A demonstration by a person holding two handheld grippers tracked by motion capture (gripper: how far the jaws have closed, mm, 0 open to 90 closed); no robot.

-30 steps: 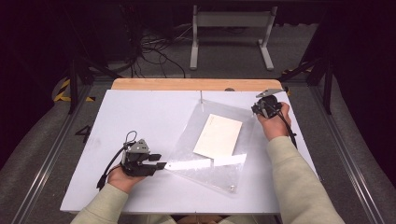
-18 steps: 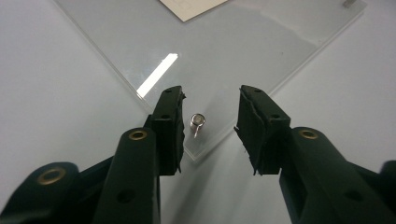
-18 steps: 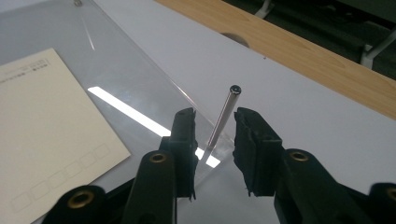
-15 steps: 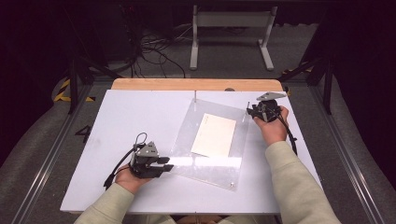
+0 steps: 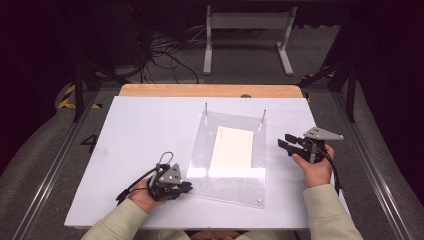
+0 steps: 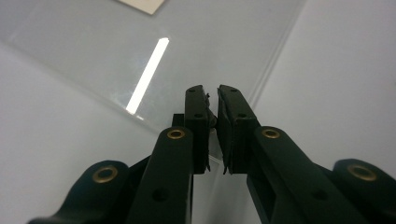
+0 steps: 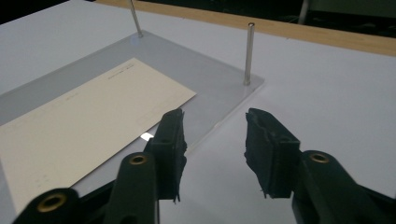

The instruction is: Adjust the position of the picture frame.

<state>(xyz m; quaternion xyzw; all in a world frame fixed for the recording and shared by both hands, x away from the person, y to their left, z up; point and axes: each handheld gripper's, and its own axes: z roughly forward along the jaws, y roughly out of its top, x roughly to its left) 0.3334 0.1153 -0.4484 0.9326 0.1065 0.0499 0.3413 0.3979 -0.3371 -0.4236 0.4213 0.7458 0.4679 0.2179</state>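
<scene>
A clear plastic sheet [image 5: 227, 185] lies flat on the white table [image 5: 140, 130], its two far corners threaded over thin metal pins [image 5: 205, 114] [image 5: 263, 120]. A cream card [image 5: 232, 147] lies within its outline. My left gripper [image 5: 189, 186] sits at the sheet's near-left corner; its jaws have just been closing. In the left gripper view, the left gripper [image 6: 212, 93] leaves only a thin slit, with the sheet [image 6: 140, 51] spreading beyond the tips. My right gripper [image 5: 281, 141] stands just right of the sheet. The right gripper [image 7: 212, 121] has just been opening and holds nothing; the card [image 7: 84, 116] and a pin [image 7: 249, 53] lie ahead.
A wooden strip [image 5: 210, 90] runs along the table's far edge. Beyond it are dark floor, cables [image 5: 165, 55] and a white metal stand [image 5: 245, 30]. Metal rails flank the table on both sides.
The sheet, first skewed and raised, now lies flat and square on the pins. My right gripper let go of its far-right corner and drew back toward me. My left gripper shifted right along the near edge.
</scene>
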